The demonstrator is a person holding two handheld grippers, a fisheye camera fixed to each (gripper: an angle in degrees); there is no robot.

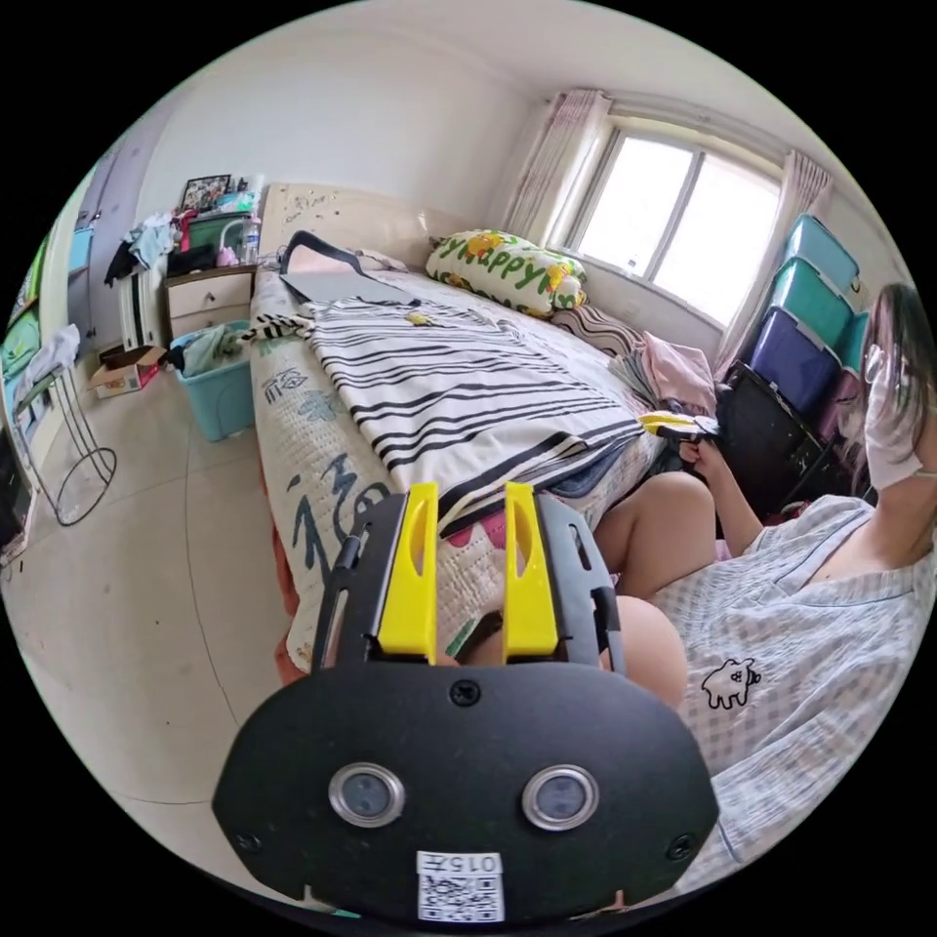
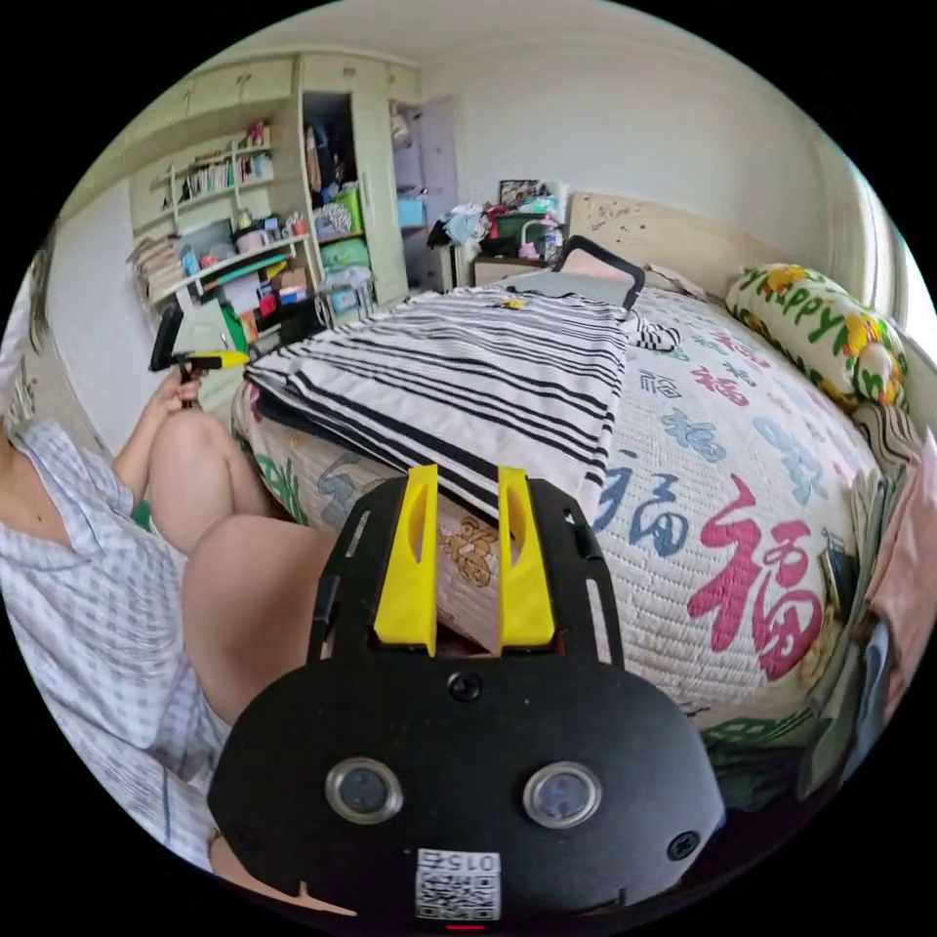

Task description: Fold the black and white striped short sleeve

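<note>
The black and white striped short sleeve shirt (image 1: 459,390) (image 2: 468,371) lies spread flat on the quilted bed (image 1: 303,459) (image 2: 742,508), one sleeve (image 1: 278,327) (image 2: 654,337) sticking out near the headboard. In the left gripper view my left gripper (image 1: 468,493) is open just short of the shirt's near hem, with nothing between its yellow jaws. In the right gripper view my right gripper (image 2: 467,478) is open in the same way at the hem on the other side. Each gripper also shows small in the other's view, in a hand: the right gripper (image 1: 678,425), the left gripper (image 2: 200,359).
A person sits at the foot of the bed, knees (image 1: 664,508) (image 2: 244,576) against it. A printed pillow (image 1: 508,268) (image 2: 820,322) and a grey bag (image 1: 342,283) lie at the head. A blue bin (image 1: 220,381) stands on the floor; stacked storage boxes (image 1: 810,312) stand by the window.
</note>
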